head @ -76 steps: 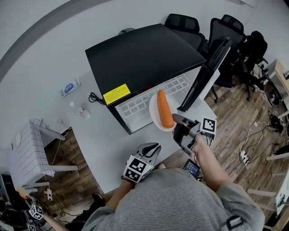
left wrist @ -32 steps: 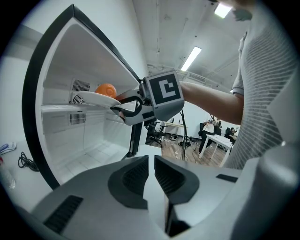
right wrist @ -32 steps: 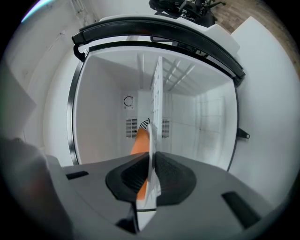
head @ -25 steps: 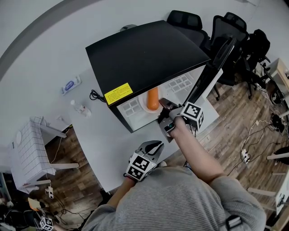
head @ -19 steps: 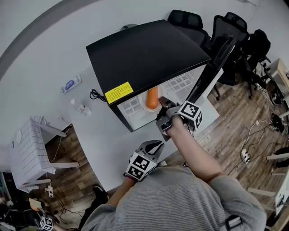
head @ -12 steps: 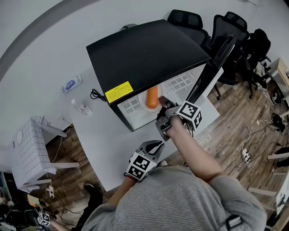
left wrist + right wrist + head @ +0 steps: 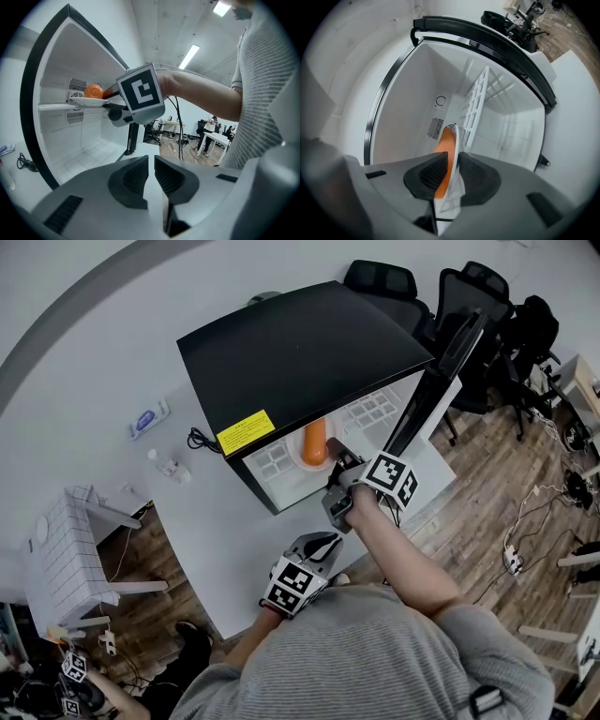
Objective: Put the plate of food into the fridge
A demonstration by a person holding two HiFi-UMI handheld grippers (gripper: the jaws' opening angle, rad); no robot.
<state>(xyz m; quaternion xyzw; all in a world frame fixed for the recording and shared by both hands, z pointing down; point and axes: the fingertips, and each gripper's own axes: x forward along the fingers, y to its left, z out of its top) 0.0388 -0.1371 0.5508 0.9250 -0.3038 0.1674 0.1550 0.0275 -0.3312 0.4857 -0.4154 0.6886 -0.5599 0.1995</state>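
A white plate (image 7: 313, 463) with an orange carrot (image 7: 315, 438) on it is inside the open black fridge (image 7: 300, 352), level with its wire shelf (image 7: 476, 108). My right gripper (image 7: 337, 471) reaches into the opening, shut on the plate's near rim. In the right gripper view the plate (image 7: 454, 138) stands edge-on between the jaws, the carrot (image 7: 445, 143) on its left. My left gripper (image 7: 322, 542) hangs back near my body, its jaws (image 7: 151, 172) together with nothing between them. The left gripper view shows the plate (image 7: 89, 101) and carrot (image 7: 93, 89) from the side.
The fridge door (image 7: 441, 371) stands wide open to the right. The fridge sits on a white table (image 7: 112, 352) with a cable (image 7: 197, 442) and small items (image 7: 150, 420) to its left. Black office chairs (image 7: 384, 282) stand behind, and a white rack (image 7: 66, 549) at left.
Three seconds ago the plate was outside, in front of the fridge. My right gripper has carried it in and, over the last second, a little deeper. The left gripper has hardly moved.
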